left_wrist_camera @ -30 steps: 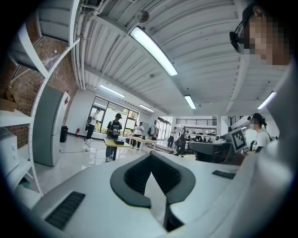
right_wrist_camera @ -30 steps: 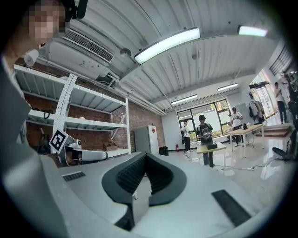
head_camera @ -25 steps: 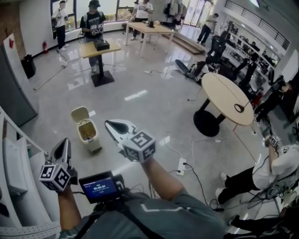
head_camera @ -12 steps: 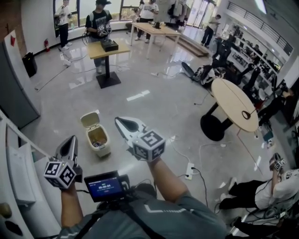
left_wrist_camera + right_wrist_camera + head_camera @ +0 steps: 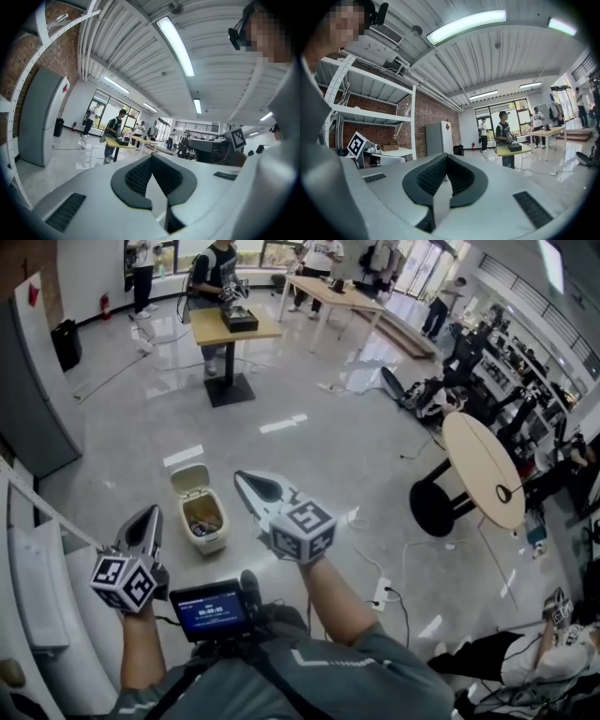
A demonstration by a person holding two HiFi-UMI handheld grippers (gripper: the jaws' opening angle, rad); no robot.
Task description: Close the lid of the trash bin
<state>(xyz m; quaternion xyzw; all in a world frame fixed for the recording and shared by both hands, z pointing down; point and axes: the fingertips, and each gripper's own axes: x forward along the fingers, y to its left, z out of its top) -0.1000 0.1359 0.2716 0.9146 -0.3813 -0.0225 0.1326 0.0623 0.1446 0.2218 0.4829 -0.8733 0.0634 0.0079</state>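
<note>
A small cream trash bin (image 5: 208, 528) stands on the grey floor in the head view, its lid (image 5: 189, 478) tipped up and back, with rubbish showing inside. My left gripper (image 5: 149, 517) is held low at the left, short of the bin and apart from it. My right gripper (image 5: 247, 482) hangs just right of the bin, above floor level, not touching it. Both are shut with nothing between the jaws. The left gripper view (image 5: 152, 159) and right gripper view (image 5: 446, 157) point out across the room, and the bin is not in them.
A white shelf unit (image 5: 37, 589) runs along my left, with a grey cabinet (image 5: 28, 418) beyond it. A pedestal table (image 5: 234, 326) stands further back and a round table (image 5: 483, 465) at the right. A power strip with cables (image 5: 382, 592) lies on the floor. Several people stand at the back.
The head view has moved forward, so the bin now sits nearer and more between the grippers. The lid is still up. Both grippers keep their pose and stay shut.
</note>
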